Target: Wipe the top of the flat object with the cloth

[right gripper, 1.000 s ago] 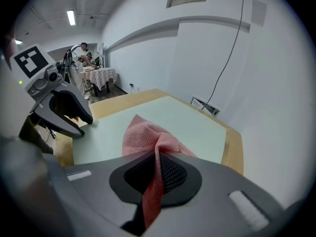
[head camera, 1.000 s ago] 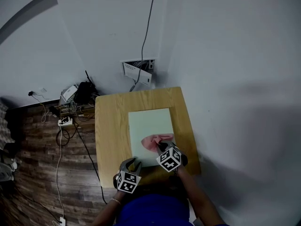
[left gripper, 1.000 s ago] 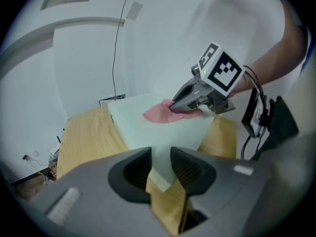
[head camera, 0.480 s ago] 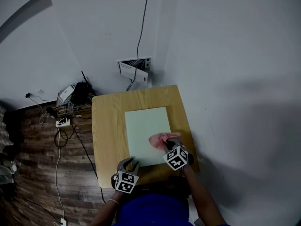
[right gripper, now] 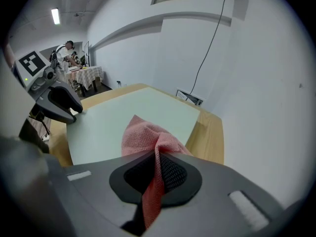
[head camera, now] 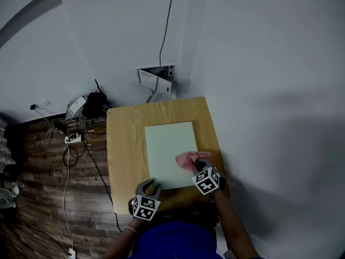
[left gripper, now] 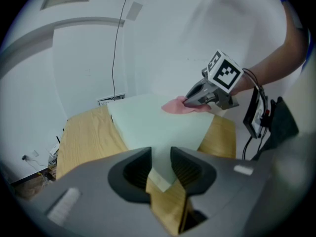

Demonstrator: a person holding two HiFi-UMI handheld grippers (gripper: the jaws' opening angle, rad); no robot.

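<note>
A pale green flat board (head camera: 168,147) lies on a small wooden table (head camera: 126,144). My right gripper (head camera: 200,168) is shut on a pink cloth (head camera: 188,159), which lies on the board's near right part and reaches over its right edge. In the right gripper view the cloth (right gripper: 148,135) bunches up between the jaws of the right gripper (right gripper: 157,167), with the board (right gripper: 128,110) beyond it. My left gripper (head camera: 150,186) sits at the board's near left corner. In the left gripper view the left gripper (left gripper: 160,162) has its jaws a narrow gap apart, and the board (left gripper: 148,120) shows its corner in that gap.
A white wall runs close along the table's right and far sides. A wall box (head camera: 157,75) with a hanging cable sits behind the table. A power strip and tangled cables (head camera: 81,123) lie on the wooden floor to the left.
My right gripper has dragged the pink cloth to the right across the board, toward its right edge. The left gripper has stayed at the near left corner.
</note>
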